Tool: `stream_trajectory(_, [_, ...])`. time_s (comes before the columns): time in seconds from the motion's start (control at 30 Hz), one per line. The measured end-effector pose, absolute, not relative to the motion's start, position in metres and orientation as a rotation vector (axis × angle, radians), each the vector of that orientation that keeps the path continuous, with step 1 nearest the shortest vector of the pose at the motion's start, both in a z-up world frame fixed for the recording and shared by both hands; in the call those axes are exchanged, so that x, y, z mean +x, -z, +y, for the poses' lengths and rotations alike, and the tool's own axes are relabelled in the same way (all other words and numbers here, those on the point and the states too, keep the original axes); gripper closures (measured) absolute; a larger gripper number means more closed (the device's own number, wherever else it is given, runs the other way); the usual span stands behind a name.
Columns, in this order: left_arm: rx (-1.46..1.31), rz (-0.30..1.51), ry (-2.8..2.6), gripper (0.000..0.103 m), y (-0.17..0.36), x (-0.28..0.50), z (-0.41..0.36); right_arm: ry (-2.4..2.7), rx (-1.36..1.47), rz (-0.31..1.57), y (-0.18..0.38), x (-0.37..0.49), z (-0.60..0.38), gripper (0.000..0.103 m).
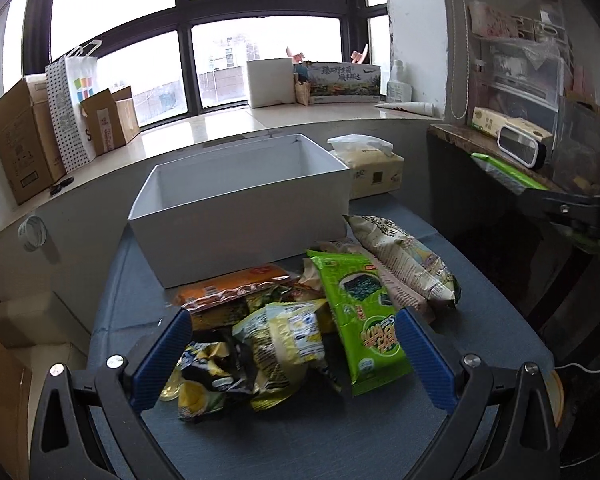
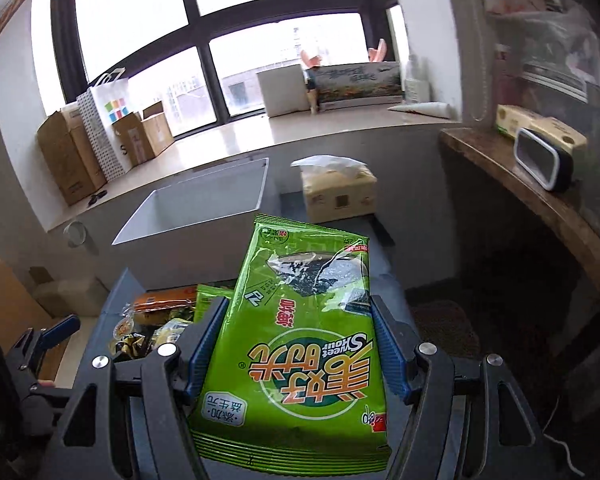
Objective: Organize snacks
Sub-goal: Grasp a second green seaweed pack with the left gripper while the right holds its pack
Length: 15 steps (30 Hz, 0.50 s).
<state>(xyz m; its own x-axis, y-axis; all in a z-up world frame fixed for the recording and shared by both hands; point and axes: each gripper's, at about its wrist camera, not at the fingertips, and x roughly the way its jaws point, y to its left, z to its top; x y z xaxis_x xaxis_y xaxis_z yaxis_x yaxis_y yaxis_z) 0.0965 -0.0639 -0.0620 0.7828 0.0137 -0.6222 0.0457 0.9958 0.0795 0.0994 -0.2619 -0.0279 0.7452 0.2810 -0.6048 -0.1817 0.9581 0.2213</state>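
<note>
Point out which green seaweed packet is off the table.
The packet clamped in the right gripper; the other green packet lies on the snack pile.

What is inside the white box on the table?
The white box looks empty: only its bare inner walls show in both views. Its near wall hides the floor, so something flat lying there cannot be ruled out.

One white box point(image 1: 240, 216), one tissue box point(image 1: 376, 172), two green seaweed packets point(image 2: 300, 344) point(image 1: 356, 320).

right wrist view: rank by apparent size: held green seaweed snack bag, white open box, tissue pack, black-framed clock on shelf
1. Green seaweed snack bag, inflated by nearness to the camera.
2. White open box.
3. Beige tissue pack.
4. Black-framed clock.
</note>
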Motion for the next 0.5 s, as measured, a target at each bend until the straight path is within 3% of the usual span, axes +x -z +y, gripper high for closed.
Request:
stream_trajectory(0.27, [0.286, 0.770, -0.103, 0.000, 0.118, 0.165, -0.136, -0.170, 0.210, 0.655, 0.028, 0.072, -0.313, 0.030])
stream_trajectory(0.5, [0.334, 0.825, -0.161, 0.001, 0.145, 0.184, -0.142, -0.187, 0.206, 0.671, 0.036, 0.069, -0.314, 0.030])
